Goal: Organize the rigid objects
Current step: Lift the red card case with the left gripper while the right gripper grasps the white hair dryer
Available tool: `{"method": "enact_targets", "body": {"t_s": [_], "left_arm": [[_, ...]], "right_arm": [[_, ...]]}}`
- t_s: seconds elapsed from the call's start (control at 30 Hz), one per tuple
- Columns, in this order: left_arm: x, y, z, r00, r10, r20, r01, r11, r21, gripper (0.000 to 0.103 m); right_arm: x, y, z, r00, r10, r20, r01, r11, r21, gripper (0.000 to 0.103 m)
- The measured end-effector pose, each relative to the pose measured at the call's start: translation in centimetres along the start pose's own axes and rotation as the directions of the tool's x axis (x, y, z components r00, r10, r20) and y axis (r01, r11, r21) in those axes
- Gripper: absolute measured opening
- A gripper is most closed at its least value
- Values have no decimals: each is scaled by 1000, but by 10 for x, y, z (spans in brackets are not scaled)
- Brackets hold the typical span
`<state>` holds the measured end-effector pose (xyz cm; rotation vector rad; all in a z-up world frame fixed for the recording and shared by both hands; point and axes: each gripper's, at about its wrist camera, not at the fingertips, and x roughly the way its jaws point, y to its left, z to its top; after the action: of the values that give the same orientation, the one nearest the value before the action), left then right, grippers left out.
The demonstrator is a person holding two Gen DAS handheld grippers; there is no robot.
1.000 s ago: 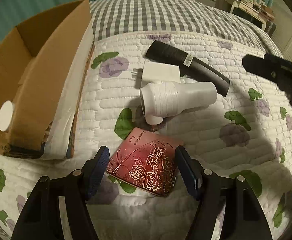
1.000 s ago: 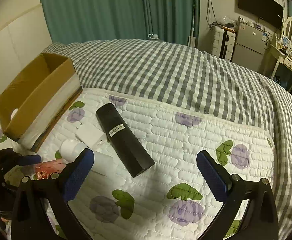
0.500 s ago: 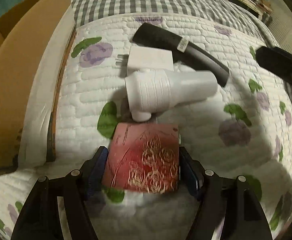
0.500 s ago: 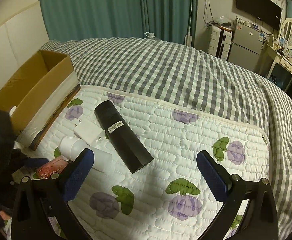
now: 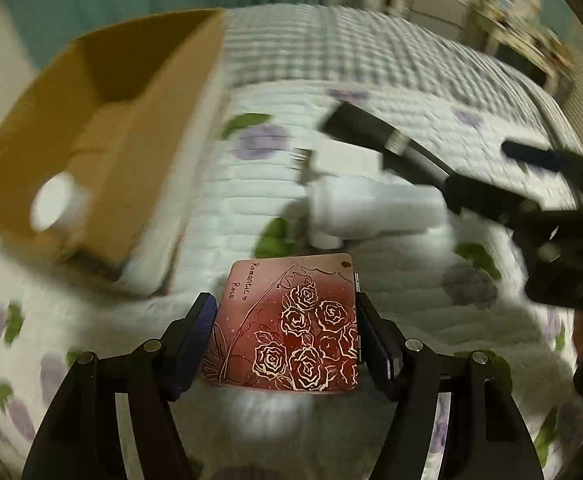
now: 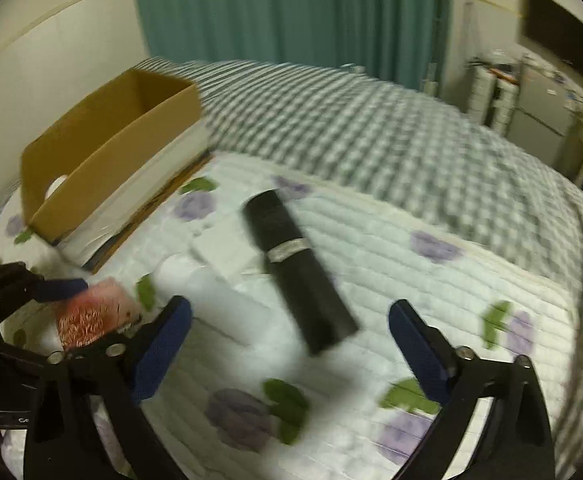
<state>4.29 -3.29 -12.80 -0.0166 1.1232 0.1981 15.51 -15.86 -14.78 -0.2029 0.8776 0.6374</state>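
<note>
Your left gripper point(image 5: 287, 336) clamps the rose tin point(image 5: 291, 320) between its 2 fingers, low center of frame. Your right gripper point(image 6: 289, 340) gapes wide above the black tube point(image 6: 297, 270).

The left gripper point(image 5: 285, 340) clamps the red rose-printed tin point(image 5: 289, 324) by its two side edges, above the quilt point(image 5: 231, 200). Beyond lie a white bottle point(image 5: 371, 210), a white adapter point(image 5: 343, 160) and a black cylinder point(image 5: 387, 148). The cardboard box point(image 5: 103, 128) stands at left; everything behind is blurred
</note>
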Motion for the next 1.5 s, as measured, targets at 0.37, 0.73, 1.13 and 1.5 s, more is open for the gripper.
{"method": "enact_targets", "body": {"t_s": [0.37,0.73,1.13,1.5], "left_arm": [[-10,21,-11,993,115,42,-108,985,-131,55],[6,20,5,997,77,-8,-78,991,-110,51],[21,16,4,991,123,-55,-123,992,6,57],[8,23,0,996,70,-61,-67,996,60,46]], "right_arm": [[43,47,4,995,87,-57,-98,973,-208,82],[42,55,-10,993,51,-106,-73,975,-211,53],[42,65,-9,992,-26,-126,-6,969,-246,48],[36,62,-9,996,10,-90,-28,980,-196,43]]}}
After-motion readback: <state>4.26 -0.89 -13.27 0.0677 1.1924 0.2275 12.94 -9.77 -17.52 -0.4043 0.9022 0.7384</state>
